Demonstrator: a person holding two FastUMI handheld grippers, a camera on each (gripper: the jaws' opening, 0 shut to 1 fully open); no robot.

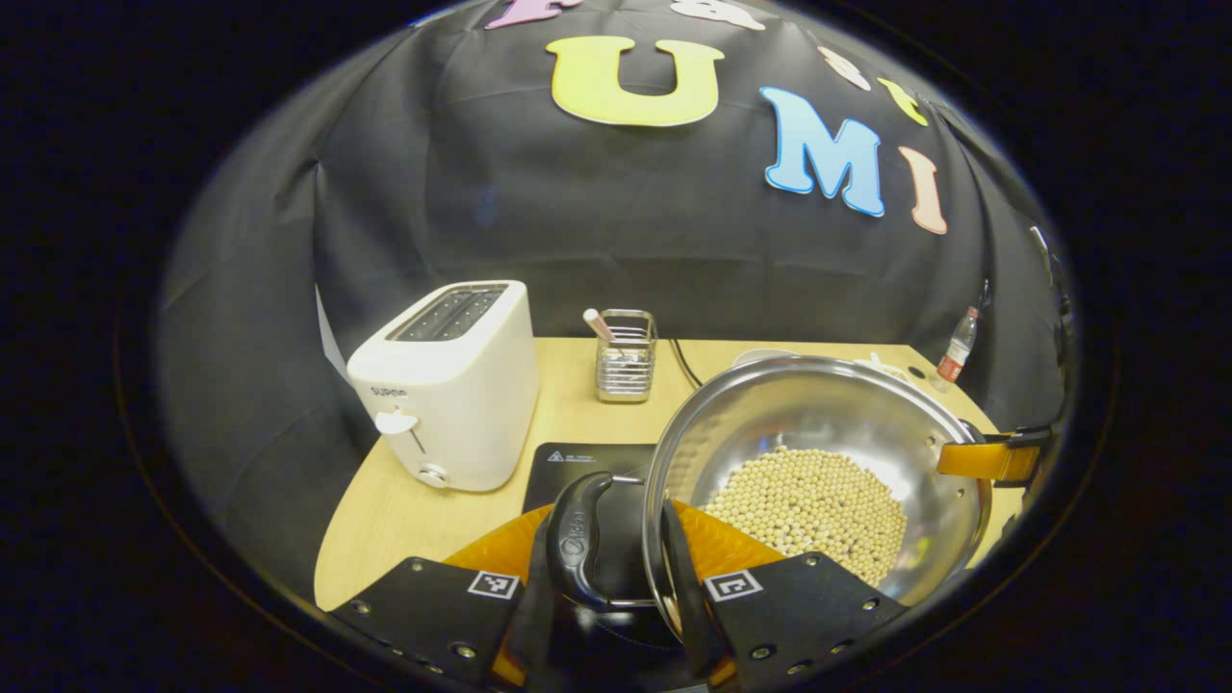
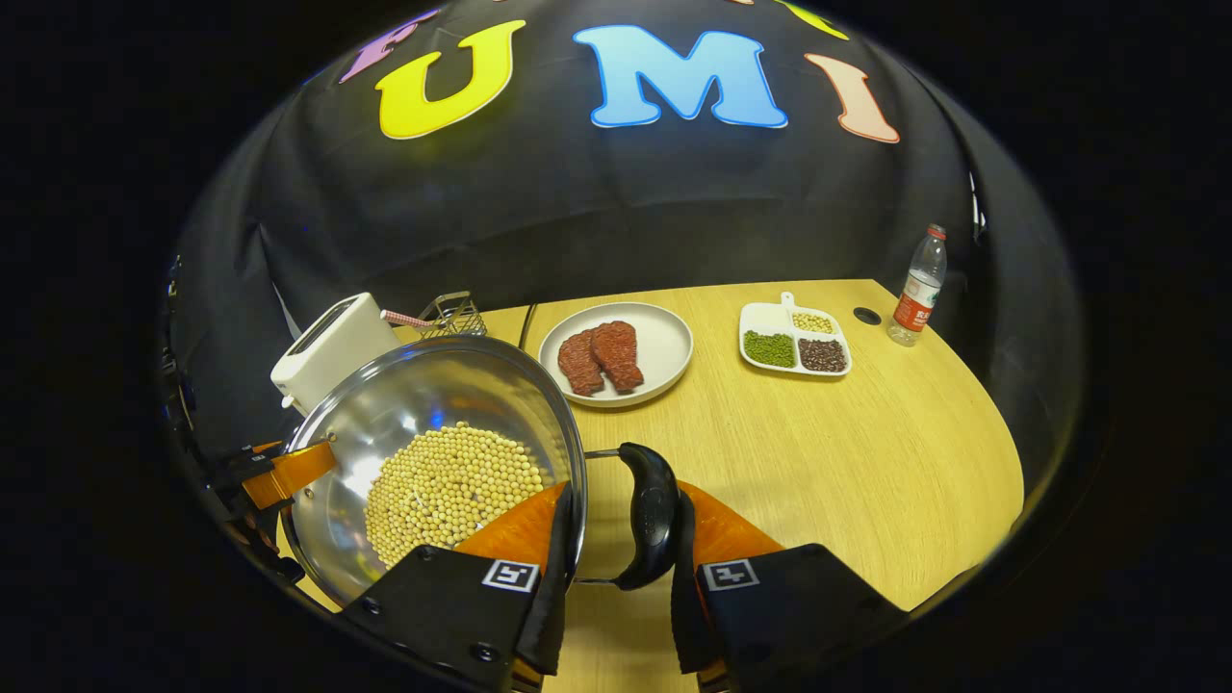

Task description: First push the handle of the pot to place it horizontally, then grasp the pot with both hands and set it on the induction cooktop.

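Observation:
A steel pot (image 1: 828,423) holding pale round beans (image 1: 808,505) hangs between my two grippers. My left gripper (image 1: 609,568) is shut on the pot's black loop handle (image 1: 582,539), one finger at the rim and one outside the loop. The black induction cooktop (image 1: 577,460) lies on the table just beyond that handle, partly hidden under the pot. In the right gripper view the pot (image 2: 423,414) sits at the left, and my right gripper (image 2: 624,544) is shut on the opposite black handle (image 2: 653,515). Each gripper also appears far off at the rim: right gripper (image 1: 991,460), left gripper (image 2: 279,476).
A white toaster (image 1: 448,385) and a wire holder (image 1: 626,366) stand at the back of the wooden table (image 2: 847,462). A plate with two red meat pieces (image 2: 664,346), a divided dish of beans (image 2: 794,337) and a water bottle (image 2: 919,289) sit farther right.

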